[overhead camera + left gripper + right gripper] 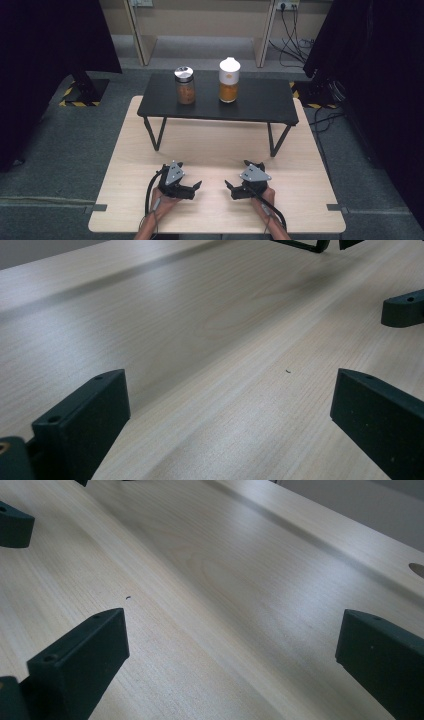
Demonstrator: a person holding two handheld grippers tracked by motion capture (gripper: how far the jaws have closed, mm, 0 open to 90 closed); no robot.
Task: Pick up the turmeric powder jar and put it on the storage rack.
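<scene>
While the pale wooden table [215, 150] takes up the middle of the high view, a low black shelf on thin metal legs [260, 107] stands across its far half. On that shelf two jars sit side by side but apart — a clear glass jar with a silver lid and brown contents [184, 86] to the left, and a taller jar with a white domed cap and orange contents [229, 80] to the right. Both stand upright, well away from the person's hands.

Near the table's front edge the left gripper [194, 189] and the right gripper [231, 190] rest low over the wood, tips turned toward each other with bare table between them. Each has its jaws spread wide and holds nothing — the gripper views show plain wood grain between the black jaws, plus a tiny dark speck [288, 371] on the surface.
</scene>
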